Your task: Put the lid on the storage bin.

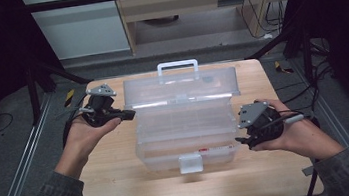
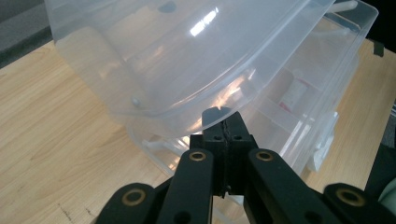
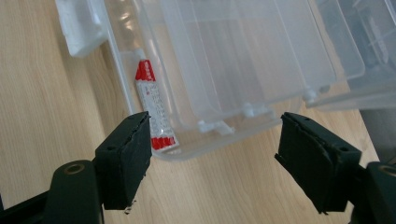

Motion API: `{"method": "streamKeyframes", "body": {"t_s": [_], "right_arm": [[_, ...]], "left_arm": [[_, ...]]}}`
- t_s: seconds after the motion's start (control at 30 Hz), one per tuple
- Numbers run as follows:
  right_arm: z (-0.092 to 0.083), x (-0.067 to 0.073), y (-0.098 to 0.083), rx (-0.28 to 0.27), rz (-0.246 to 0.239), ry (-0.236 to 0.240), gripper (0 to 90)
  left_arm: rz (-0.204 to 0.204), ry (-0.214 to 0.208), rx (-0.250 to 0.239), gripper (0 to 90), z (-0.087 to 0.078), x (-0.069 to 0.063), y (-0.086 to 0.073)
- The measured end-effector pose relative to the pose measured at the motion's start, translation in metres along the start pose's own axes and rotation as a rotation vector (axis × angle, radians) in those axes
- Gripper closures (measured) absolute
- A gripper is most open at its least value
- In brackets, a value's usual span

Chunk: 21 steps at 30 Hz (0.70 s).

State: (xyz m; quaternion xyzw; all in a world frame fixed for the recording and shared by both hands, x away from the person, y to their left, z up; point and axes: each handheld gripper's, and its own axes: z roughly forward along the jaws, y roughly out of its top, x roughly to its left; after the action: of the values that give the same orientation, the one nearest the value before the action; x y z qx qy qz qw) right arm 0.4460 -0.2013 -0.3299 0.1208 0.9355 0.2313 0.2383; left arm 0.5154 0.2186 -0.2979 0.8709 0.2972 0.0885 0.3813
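Centrally, clear plastic box (image 1: 184,127) sitting open on pale wood-grain bench (image 1: 122,185), lid (image 1: 180,87) leaning toward far edge. Left gripper (image 1: 127,115) jaws pressing together, empty, beside lid corner. Right gripper (image 1: 241,142) jaws spreading wide, empty, near box's right wall; red-white tube (image 3: 153,105) lying inside.

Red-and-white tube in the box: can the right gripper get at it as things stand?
Probably yes. The lid stands open, the tube lies against the box's front wall, and the right gripper is open just outside that corner; it would have to come in over the wall.
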Motion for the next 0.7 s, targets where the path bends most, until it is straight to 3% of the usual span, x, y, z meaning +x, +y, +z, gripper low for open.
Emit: {"method": "streamKeyframes", "body": {"t_s": [0.37, 0.7], "right_arm": [[-0.001, -0.005, -0.027, 0.011, 0.069, -0.024, 24.3], [0.000, -0.007, -0.036, 0.017, 0.091, -0.036, 24.2]], "left_arm": [[0.023, -0.006, 0.011, 89.8, 0.004, -0.015, -0.020], [0.033, -0.004, 0.019, 89.7, 0.007, -0.021, -0.032]]}}
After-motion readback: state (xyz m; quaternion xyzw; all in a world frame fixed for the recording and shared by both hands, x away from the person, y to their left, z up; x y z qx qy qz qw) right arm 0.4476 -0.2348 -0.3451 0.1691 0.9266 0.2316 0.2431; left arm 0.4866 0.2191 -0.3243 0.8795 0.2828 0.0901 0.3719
